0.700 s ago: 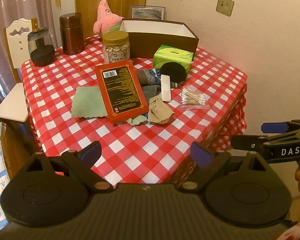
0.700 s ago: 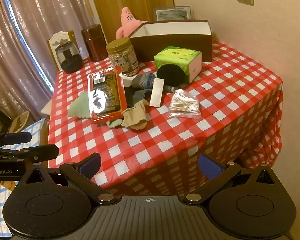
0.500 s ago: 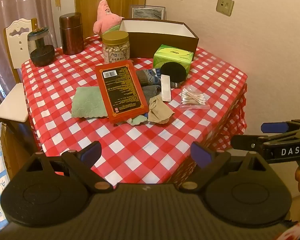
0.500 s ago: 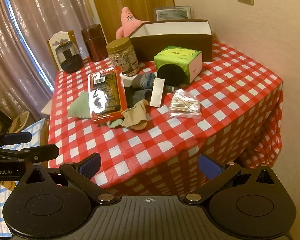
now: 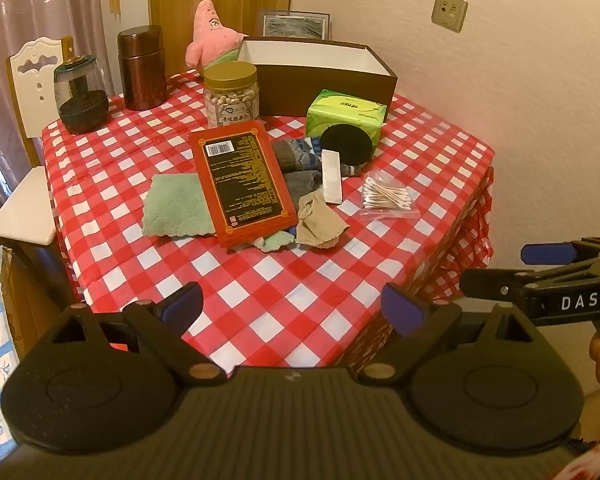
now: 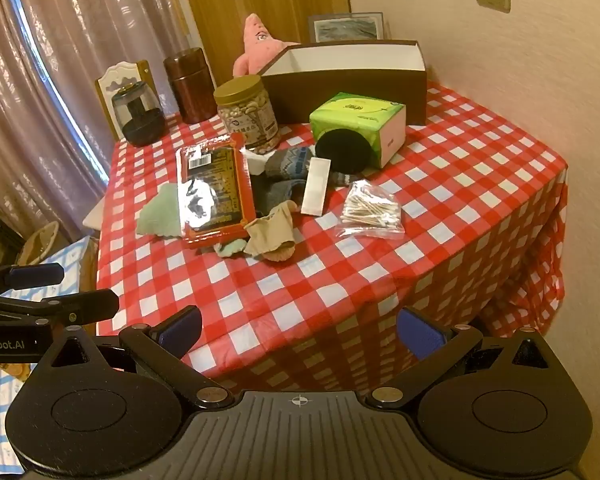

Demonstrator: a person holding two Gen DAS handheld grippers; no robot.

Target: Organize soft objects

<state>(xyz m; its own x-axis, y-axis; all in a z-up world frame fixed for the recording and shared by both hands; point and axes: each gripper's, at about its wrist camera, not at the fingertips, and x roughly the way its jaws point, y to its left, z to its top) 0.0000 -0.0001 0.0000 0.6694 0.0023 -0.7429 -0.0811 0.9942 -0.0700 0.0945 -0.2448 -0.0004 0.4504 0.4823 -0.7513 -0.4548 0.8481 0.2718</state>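
At the far left of the red-and-white checked tablecloth [image 5: 260,304], a round dark glass jar with a lid [image 5: 80,98] is seen in front of a white carved chair back [image 5: 34,76], and a tall brown cylindrical metal canister [image 5: 142,68] is stood just beside it. Further right, a pink star-shaped plush toy [image 5: 210,36] is propped at the back edge, behind a clear plastic jar of nuts with a gold lid [image 5: 231,94]. A flat square of pale green fleecy cloth [image 5: 176,206] is laid in the middle of the table, its right edge tucked under a flat red rectangular packet with black printed panel [image 5: 242,182]. A small crumpled scrap of green cloth [image 5: 274,242] and a bunched beige stocking sock [image 5: 318,220] are lying at the packet's near right corner. A grey-and-blue patterned knitted sock [image 5: 296,154] is spread to the right of the packet, with a narrow white rectangular strip [image 5: 331,176] laid over it. Behind these an open brown cardboard box with white lining [image 5: 320,76] is placed, and a green tissue box [image 5: 346,118] is set before it, a round black disc [image 5: 347,145] leaning on its front. A clear bag of cotton swabs [image 5: 386,198] is lying further right, apart from the socks.

The left gripper [image 5: 292,312] is held over the near table edge with its blue-padded jaws spread wide and nothing between them. The right gripper [image 6: 300,332] is held likewise beyond the table's near corner, jaws released and empty
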